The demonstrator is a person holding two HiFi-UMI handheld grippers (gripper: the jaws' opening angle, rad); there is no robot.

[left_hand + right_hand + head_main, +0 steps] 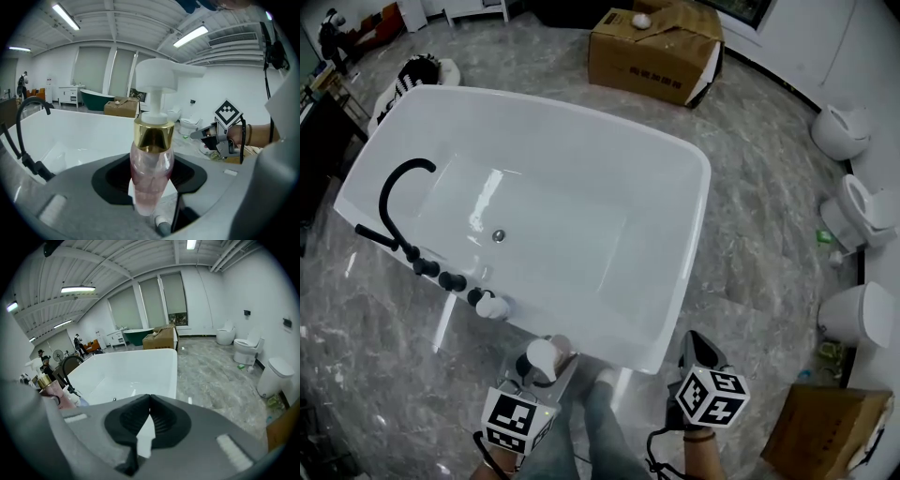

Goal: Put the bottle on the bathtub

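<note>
The jaws of the left gripper [151, 185] are clamped on the lower body of the bottle [151, 157], one dark pad on each side. The bottle is pink and see-through, with a gold collar and a white pump head, and it stands nearly upright. In the head view its white top is just beside the near rim of the bathtub [680, 281], not resting on it. The jaws of the right gripper [149, 401] are pressed together at the tips, with nothing between them; this gripper is near the tub's near right corner. A black faucet [394, 192] curves over the tub's left side. Farther off on the marble floor [750, 187] are a cardboard box [652, 52] and a white toilet [862, 211].
</note>
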